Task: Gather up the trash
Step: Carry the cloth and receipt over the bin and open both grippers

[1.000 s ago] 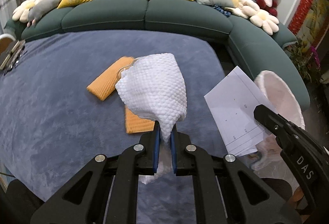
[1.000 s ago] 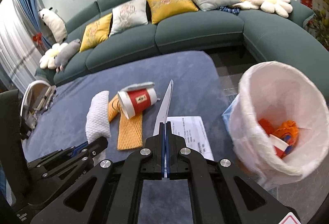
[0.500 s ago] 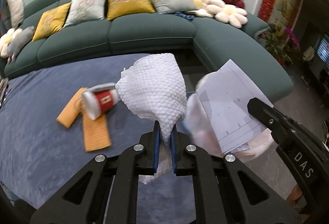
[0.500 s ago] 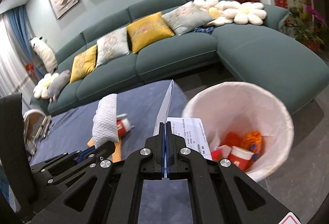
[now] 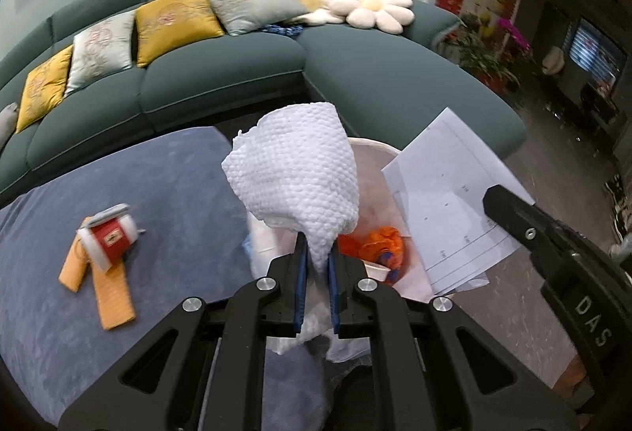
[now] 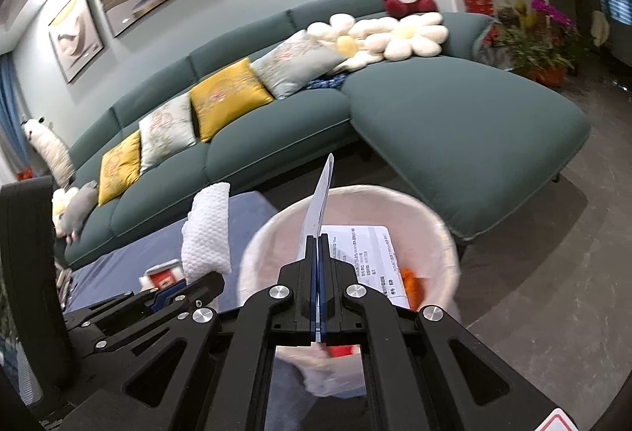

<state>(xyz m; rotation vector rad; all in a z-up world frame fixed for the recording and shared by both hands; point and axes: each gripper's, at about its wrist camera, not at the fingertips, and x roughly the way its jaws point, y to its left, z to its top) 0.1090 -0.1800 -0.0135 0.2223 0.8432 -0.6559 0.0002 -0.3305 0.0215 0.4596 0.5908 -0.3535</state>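
The left tongs [image 5: 315, 265] are clamped on a white embossed paper towel [image 5: 296, 178], whose bunched body stands up above the blue pads while a loose tail hangs below them. The right tongs [image 6: 318, 265] are pressed together on a printed sheet of paper [image 6: 369, 257], held edge-on in their own view, so that only a thin blade of it rises above the fingertips while the printed part fans out to the right. The left wrist view shows that same sheet [image 5: 450, 202] broadside, a wide page with faint ruled lines, with the right tongs [image 5: 493, 200] pinching its right edge. Both pieces of trash hang over the white-lined waste bin [image 6: 272, 229], which stands on the floor just off the desk's far right corner. The right view shows the bin's round rim almost whole; the left view sees mainly into it, where orange rubbish [image 5: 381, 243] lies. Only the left view gives the blue-covered desk [image 5: 166, 194] broadly, with a red and white paper cup [image 5: 110, 243] lying on its side over two orange cloths [image 5: 114, 292] near the left edge. In the right view the cup [image 6: 162, 275] is a sliver behind the left tongs [image 6: 189, 290] and the towel [image 6: 207, 233].
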